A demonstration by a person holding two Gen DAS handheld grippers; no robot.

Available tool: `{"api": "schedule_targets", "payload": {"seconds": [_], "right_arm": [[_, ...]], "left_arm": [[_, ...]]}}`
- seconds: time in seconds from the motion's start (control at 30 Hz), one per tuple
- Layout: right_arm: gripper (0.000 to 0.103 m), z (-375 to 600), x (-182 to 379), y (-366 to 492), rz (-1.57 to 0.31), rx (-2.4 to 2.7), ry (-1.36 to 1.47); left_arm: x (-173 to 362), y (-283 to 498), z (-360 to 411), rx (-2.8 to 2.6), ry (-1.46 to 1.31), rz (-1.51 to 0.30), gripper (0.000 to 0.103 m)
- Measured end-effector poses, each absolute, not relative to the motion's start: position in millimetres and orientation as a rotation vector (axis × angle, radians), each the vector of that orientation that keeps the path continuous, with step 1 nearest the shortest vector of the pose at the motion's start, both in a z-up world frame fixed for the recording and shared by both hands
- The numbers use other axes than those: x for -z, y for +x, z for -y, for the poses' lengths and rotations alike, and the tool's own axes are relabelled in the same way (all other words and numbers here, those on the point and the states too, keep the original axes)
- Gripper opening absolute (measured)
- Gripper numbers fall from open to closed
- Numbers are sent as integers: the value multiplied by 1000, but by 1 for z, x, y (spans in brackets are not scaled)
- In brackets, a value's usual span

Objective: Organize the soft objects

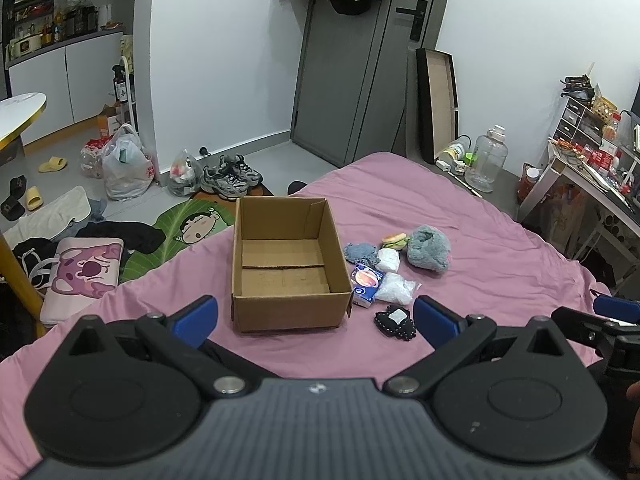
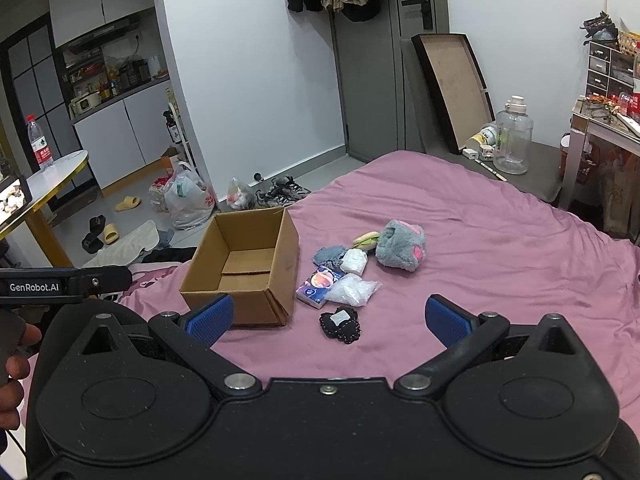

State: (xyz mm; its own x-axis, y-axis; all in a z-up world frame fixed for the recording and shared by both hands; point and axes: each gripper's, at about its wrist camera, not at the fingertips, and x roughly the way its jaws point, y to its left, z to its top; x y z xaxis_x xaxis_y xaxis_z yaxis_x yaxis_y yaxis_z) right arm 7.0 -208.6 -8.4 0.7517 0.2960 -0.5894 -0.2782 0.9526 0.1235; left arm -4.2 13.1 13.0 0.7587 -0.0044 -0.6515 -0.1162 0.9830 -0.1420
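Observation:
An open empty cardboard box [image 1: 286, 264] [image 2: 244, 266] stands on the pink bed [image 1: 480, 240] [image 2: 500, 240]. Right of it lies a cluster of soft things: a grey fluffy paw plush [image 1: 429, 248] [image 2: 401, 245], a burger toy [image 1: 394, 239] [image 2: 366, 240], a blue-grey cloth [image 1: 360, 252] [image 2: 329, 256], a white pack [image 1: 388, 260] [image 2: 355, 261], a tissue packet [image 1: 366, 284] [image 2: 319, 285], a clear plastic bag [image 1: 396, 289] [image 2: 352, 290] and a black stitched pouch [image 1: 395, 322] [image 2: 340, 325]. My left gripper [image 1: 316, 320] and right gripper [image 2: 330, 320] are both open and empty, short of the objects.
The floor beyond the bed holds shoes [image 1: 232, 178], plastic bags [image 1: 124, 168], slippers and a cartoon mat [image 1: 188, 224]. A water jug [image 1: 486, 160] and a cluttered desk [image 1: 592, 168] stand at the right. A round table [image 2: 52, 184] is at the left.

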Motion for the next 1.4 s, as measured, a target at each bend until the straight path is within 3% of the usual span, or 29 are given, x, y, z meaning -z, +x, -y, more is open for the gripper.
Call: {"api": "schedule_targets", "payload": {"seconds": [0.97, 1.4], "right_arm": [[103, 253, 48, 114, -763, -292, 287], [102, 262, 60, 184, -792, -241, 313]], "left_arm": [[12, 92, 18, -16, -198, -741, 101], [30, 156, 46, 26, -248, -761, 85]]}}
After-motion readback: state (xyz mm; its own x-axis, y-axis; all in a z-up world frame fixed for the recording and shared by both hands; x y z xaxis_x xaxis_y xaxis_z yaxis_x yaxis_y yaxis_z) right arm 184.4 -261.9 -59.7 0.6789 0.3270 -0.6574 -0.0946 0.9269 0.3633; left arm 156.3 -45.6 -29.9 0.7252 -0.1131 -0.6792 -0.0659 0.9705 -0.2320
